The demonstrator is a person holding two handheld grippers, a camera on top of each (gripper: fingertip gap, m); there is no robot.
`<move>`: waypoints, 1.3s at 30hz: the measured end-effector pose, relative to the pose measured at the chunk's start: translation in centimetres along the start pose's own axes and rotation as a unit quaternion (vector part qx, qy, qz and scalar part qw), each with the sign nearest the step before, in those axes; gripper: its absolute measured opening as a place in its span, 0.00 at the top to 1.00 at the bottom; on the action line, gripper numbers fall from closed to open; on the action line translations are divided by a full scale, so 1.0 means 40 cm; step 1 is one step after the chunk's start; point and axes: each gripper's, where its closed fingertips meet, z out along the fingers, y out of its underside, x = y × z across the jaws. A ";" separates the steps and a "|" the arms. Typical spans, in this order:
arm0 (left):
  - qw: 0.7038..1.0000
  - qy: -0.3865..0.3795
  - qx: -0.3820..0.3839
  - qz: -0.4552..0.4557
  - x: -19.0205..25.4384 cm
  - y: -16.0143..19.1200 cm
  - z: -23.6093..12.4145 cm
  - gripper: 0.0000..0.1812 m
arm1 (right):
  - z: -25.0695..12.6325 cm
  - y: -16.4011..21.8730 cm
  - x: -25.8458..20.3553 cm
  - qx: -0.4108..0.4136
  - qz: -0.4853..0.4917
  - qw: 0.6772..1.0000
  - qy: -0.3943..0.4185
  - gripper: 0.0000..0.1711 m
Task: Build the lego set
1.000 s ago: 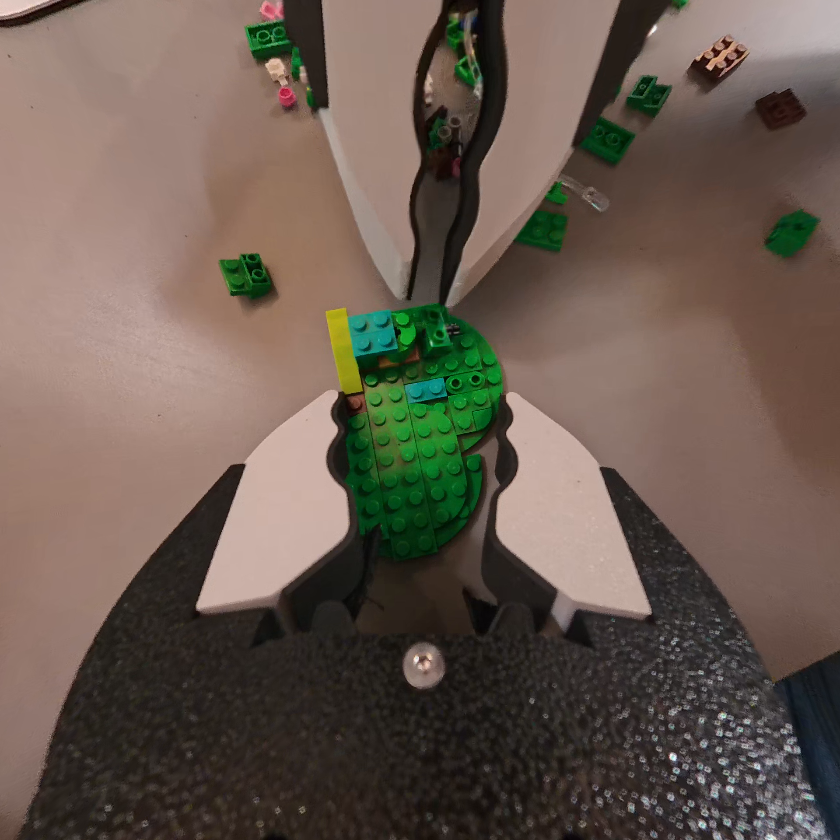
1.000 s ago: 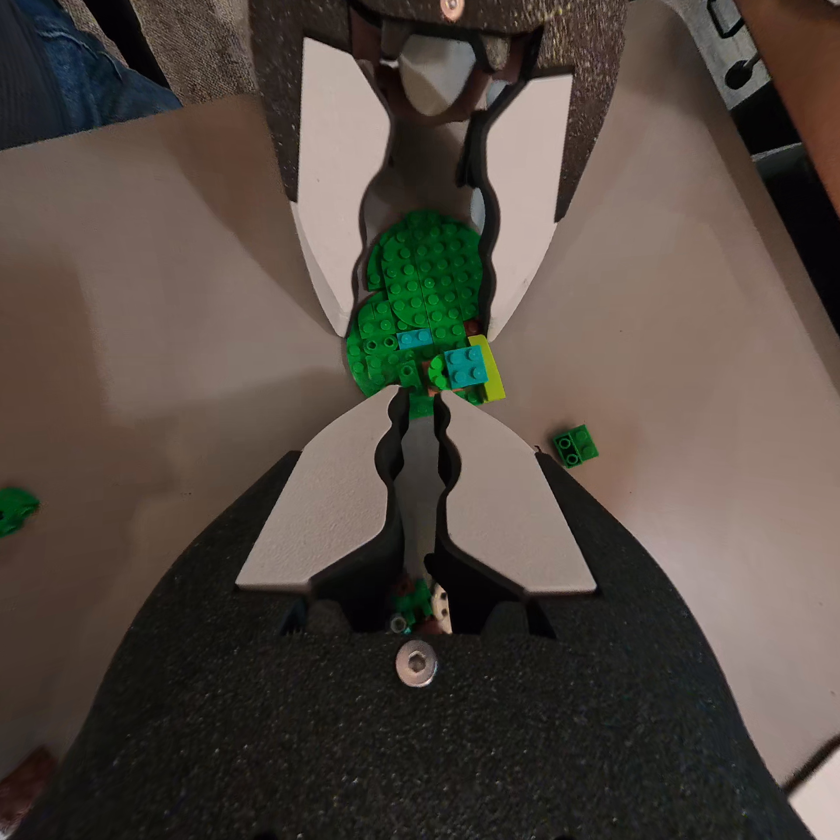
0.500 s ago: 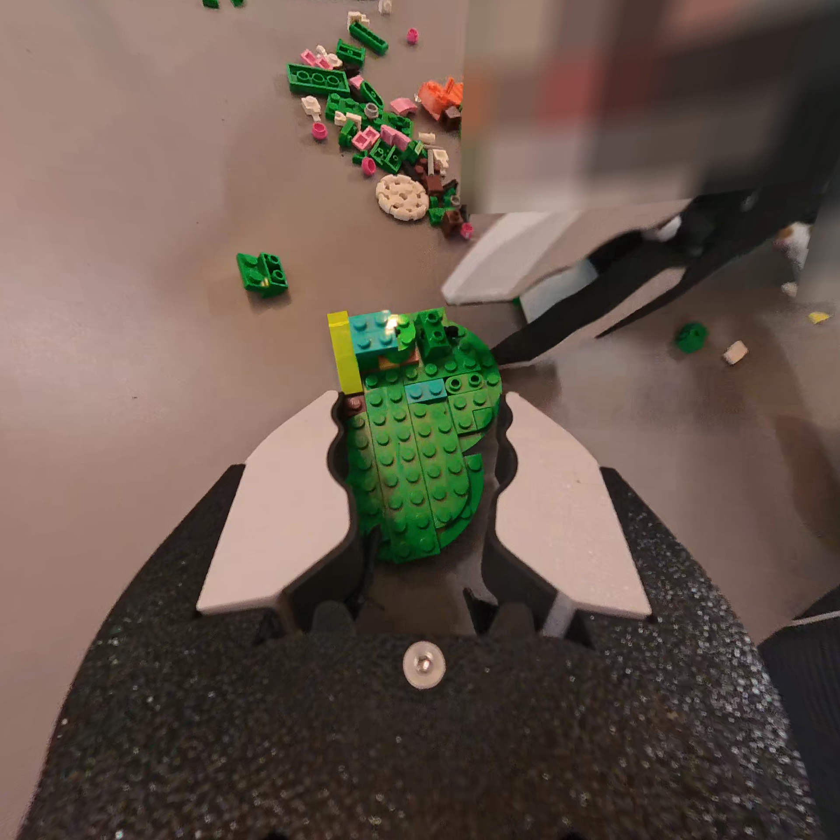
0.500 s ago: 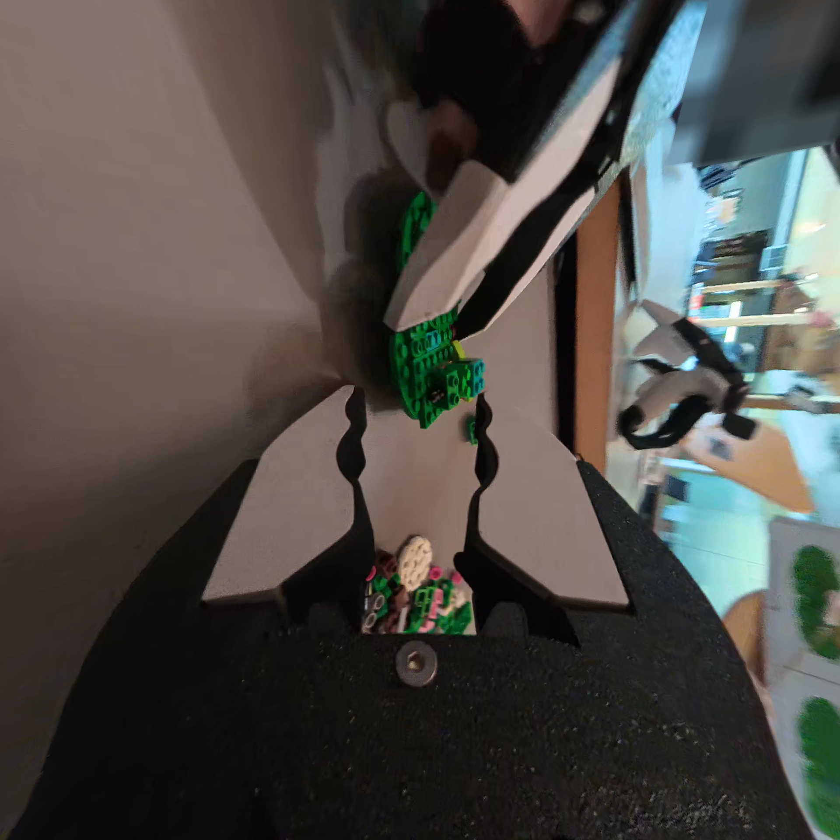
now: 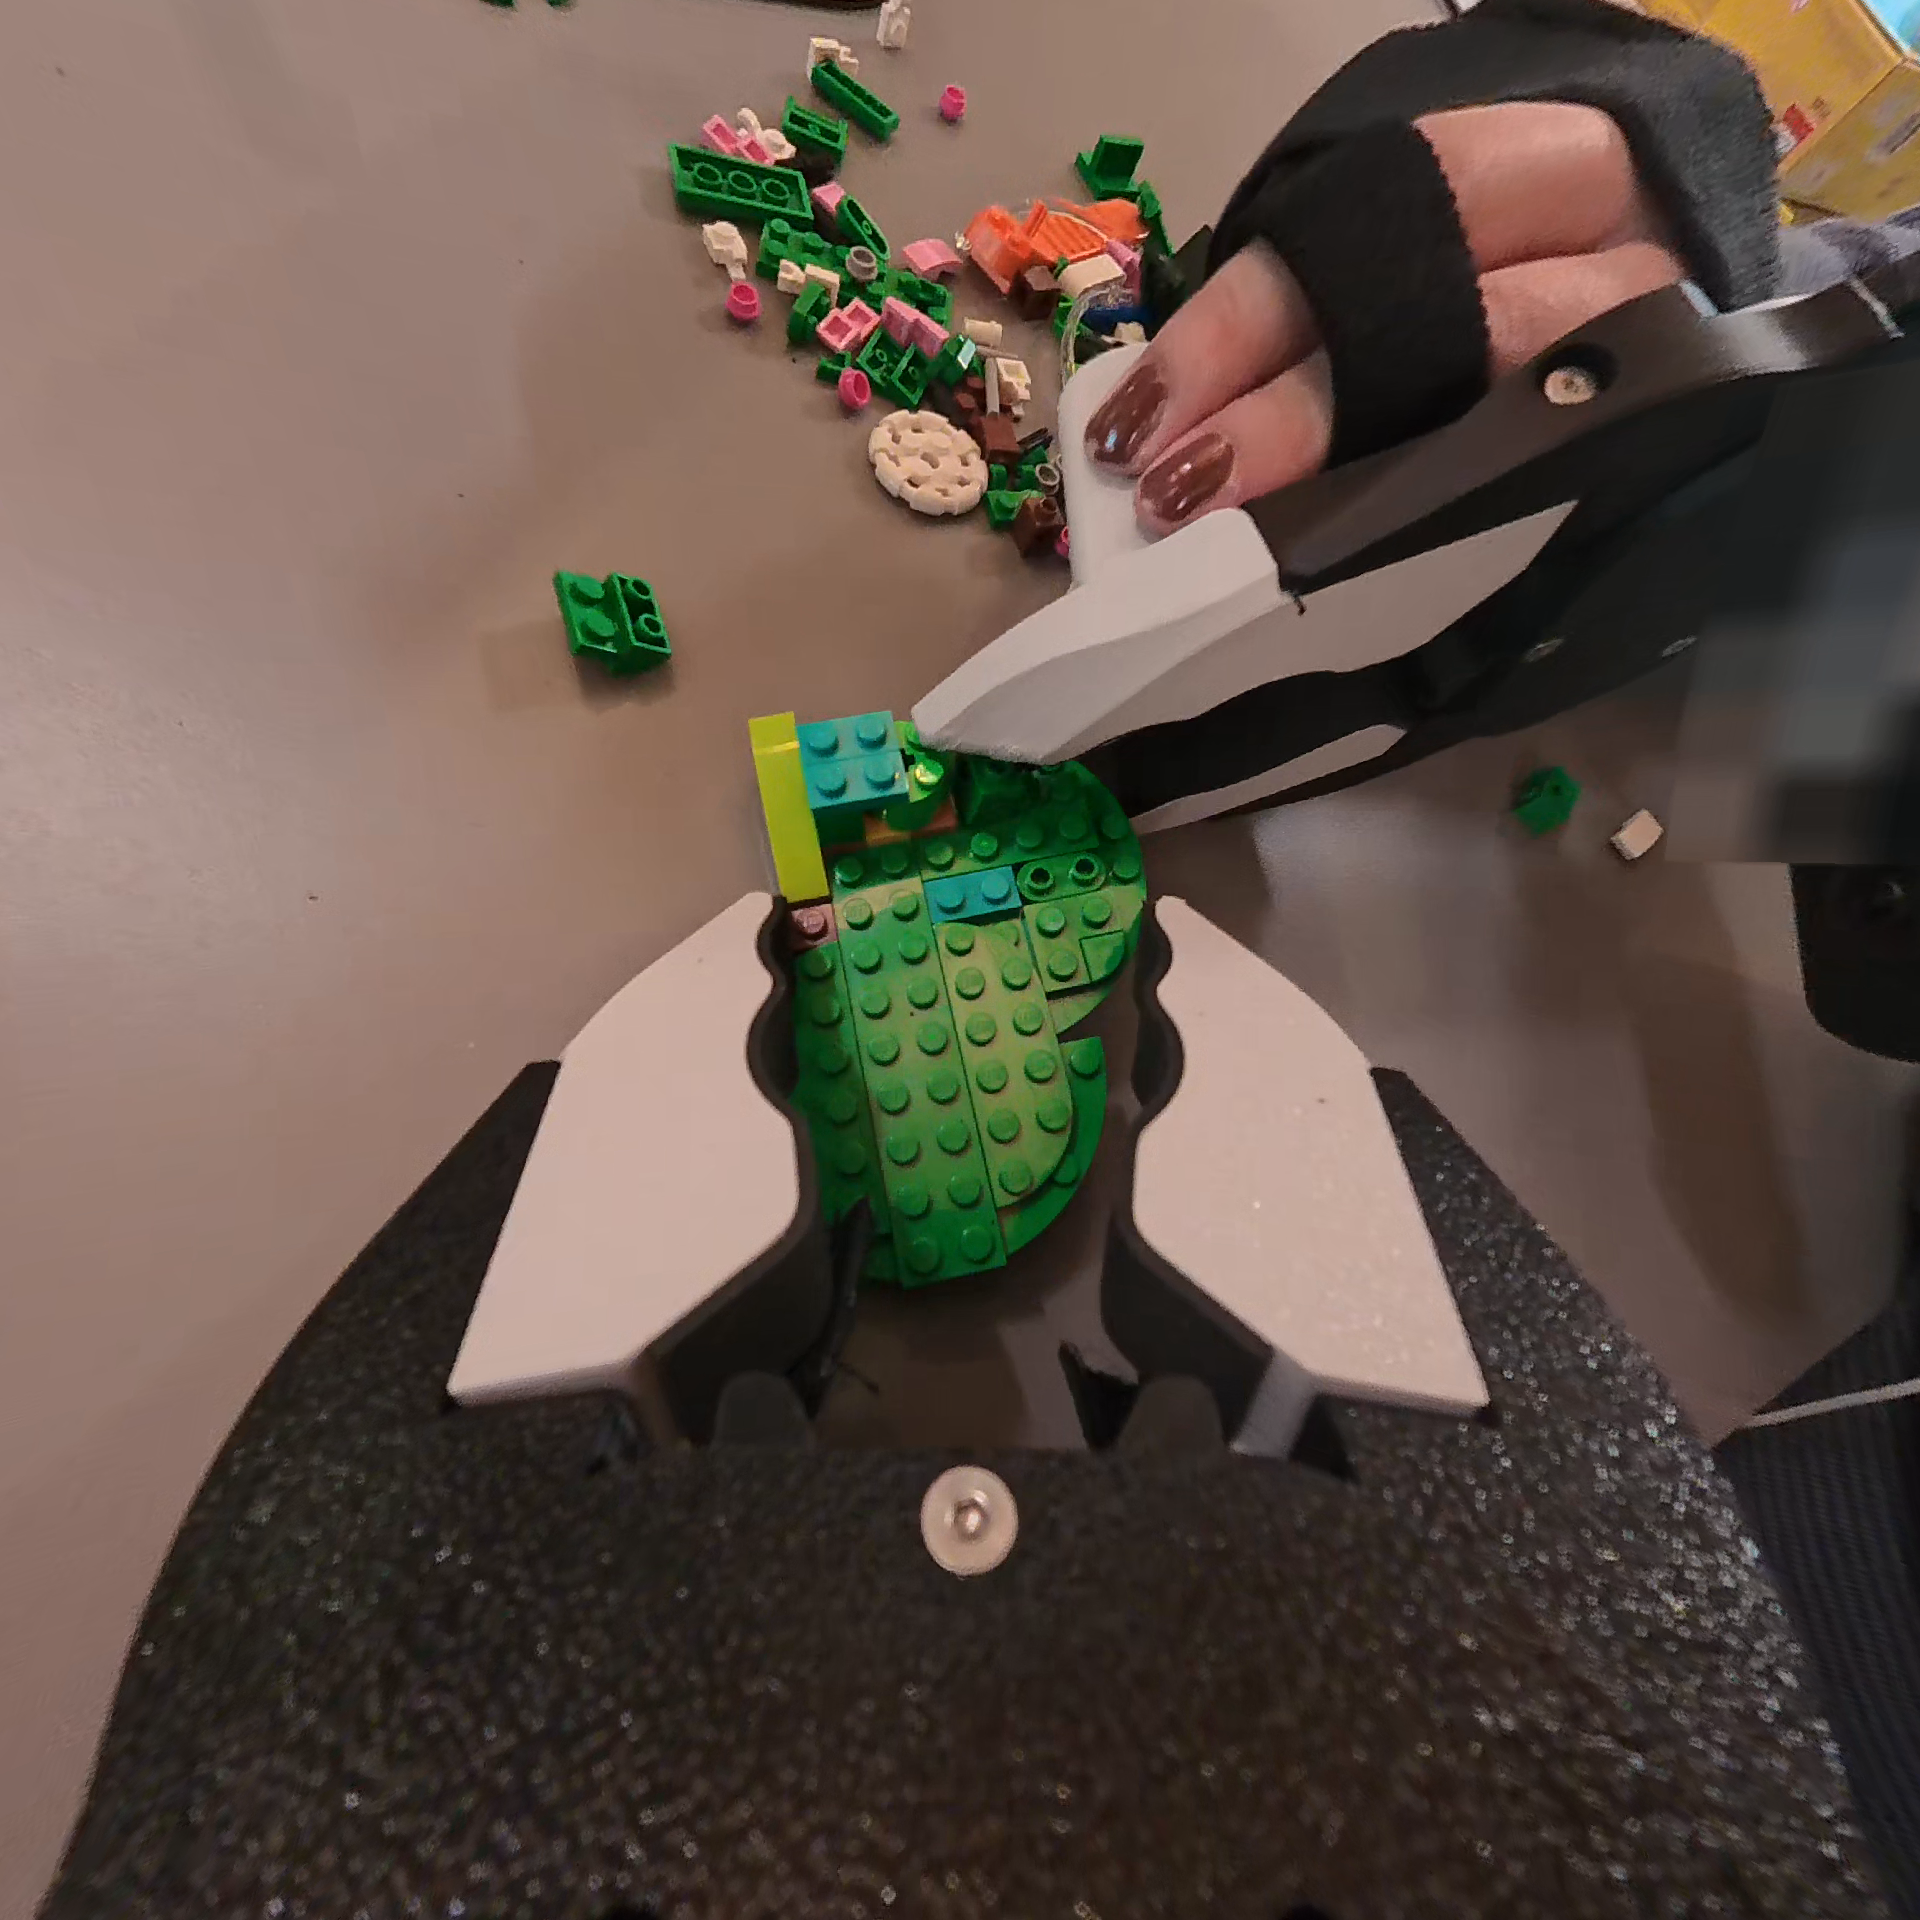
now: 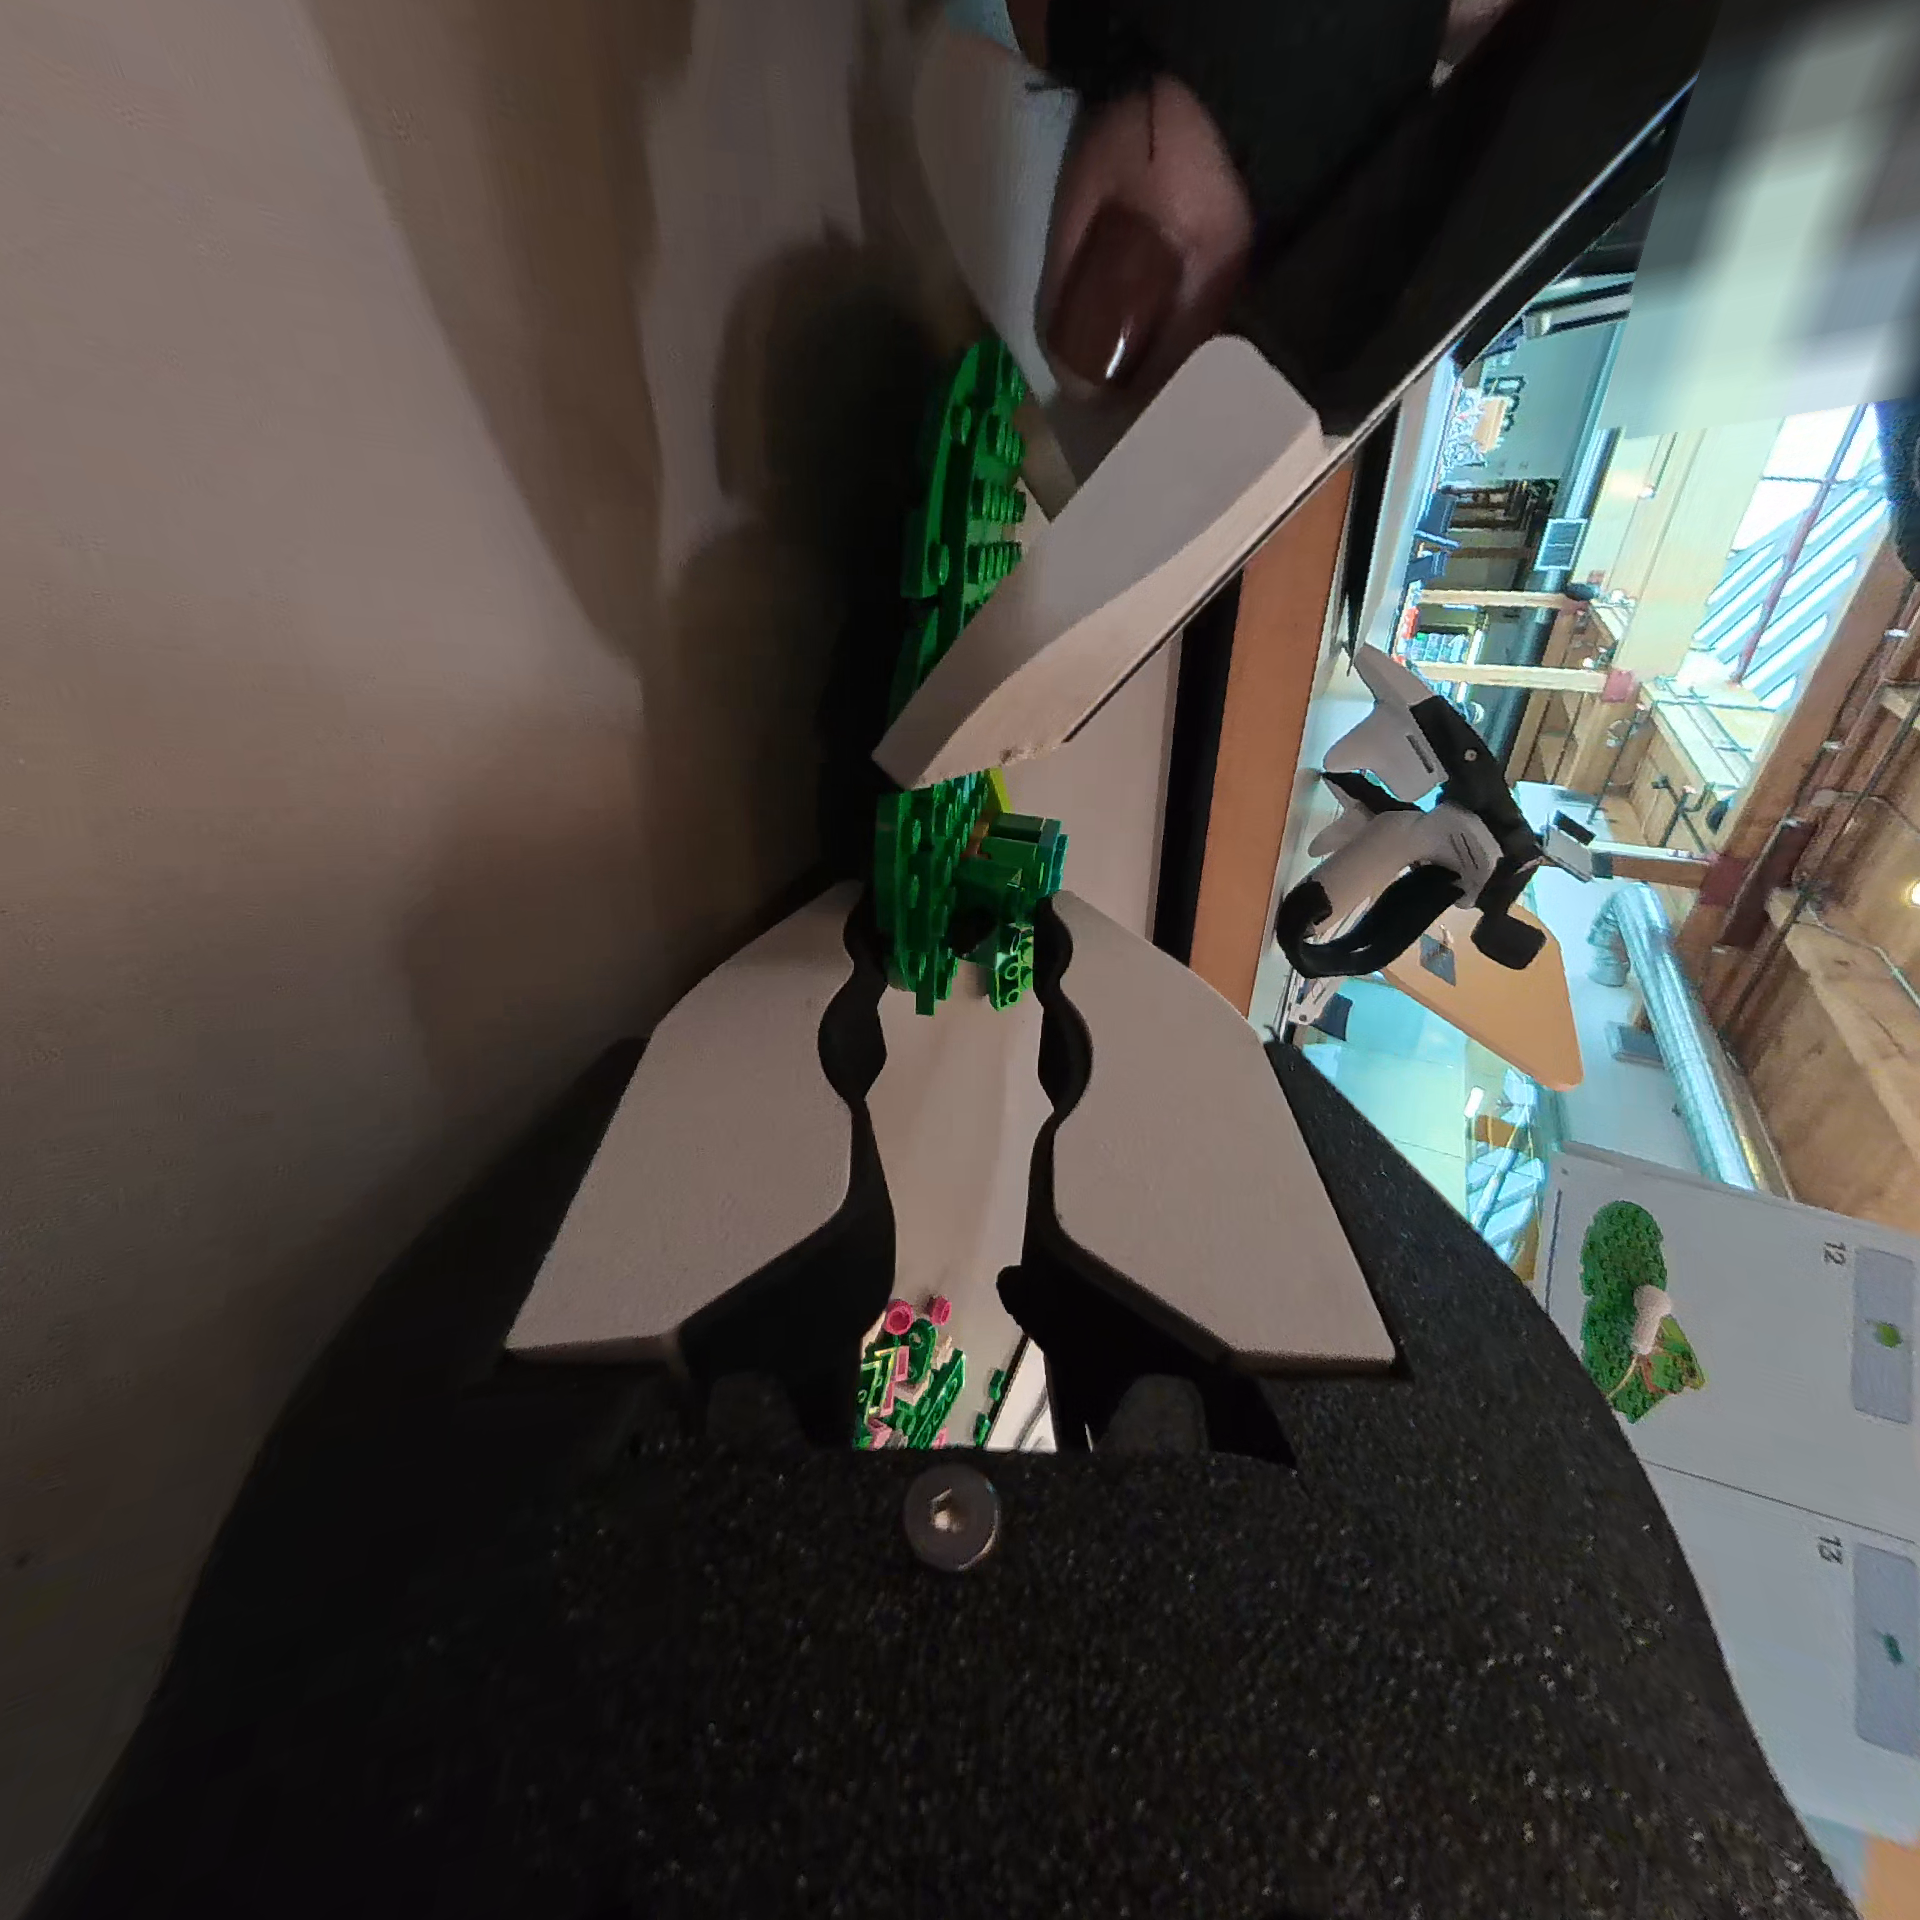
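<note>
My left gripper (image 5: 961, 914) is shut on a green studded Lego base (image 5: 935, 1091) and grips it by its two long sides just above the table (image 5: 260, 520). A teal brick (image 5: 847, 764), a lime tile (image 5: 784, 810) and a small green brick (image 5: 987, 790) sit at the base's far end. My right gripper (image 5: 1029, 774) comes in from the right, turned on its side. One finger lies on the small green brick and the other is under the base's edge. In the right wrist view, the right gripper (image 6: 951, 909) pinches the base (image 6: 914, 904) and the brick (image 6: 1008, 956) together.
A pile of loose green, pink, white and orange pieces (image 5: 894, 301) lies at the back, with a white round plate (image 5: 928, 462) beside it. A green brick pair (image 5: 613, 618) lies at the left. Two small pieces (image 5: 1546, 800) lie at the right. An instruction booklet (image 6: 1766, 1403) shows at the right. Less than 4 cm separates the two grippers' tips. It is some 9 centimeters from my right tips to the white round plate (image 5: 928, 462).
My right gripper has swung from straight opposite round to the right, rolled onto its side, and narrowed onto the base's far end. My left gripper has kept its hold on the base.
</note>
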 end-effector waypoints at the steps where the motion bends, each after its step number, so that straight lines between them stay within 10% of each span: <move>1: 1.000 0.001 0.000 -0.001 0.000 0.000 0.000 0.65 | 0.000 0.000 0.000 -0.001 0.000 1.000 0.000 0.85; 12: 0.987 -0.092 0.027 0.130 0.002 -0.016 -0.039 0.51 | 0.000 -0.003 0.014 0.018 0.047 0.999 -0.019 0.87; 18: 0.904 -0.213 -0.005 0.370 0.031 -0.011 -0.051 0.75 | -0.004 -0.001 0.020 0.032 0.091 0.995 -0.016 0.89; 24: 0.856 -0.289 -0.065 0.424 -0.010 0.002 -0.042 0.74 | -0.007 0.000 0.018 0.037 0.106 0.994 -0.017 0.89; 30: 0.787 -0.347 -0.087 0.502 -0.034 -0.012 -0.038 0.95 | -0.008 -0.001 0.019 0.041 0.113 0.993 -0.018 0.89; 39: 0.820 -0.320 -0.080 0.468 -0.035 -0.013 -0.040 0.95 | -0.008 -0.002 0.028 0.048 0.122 0.991 -0.007 0.87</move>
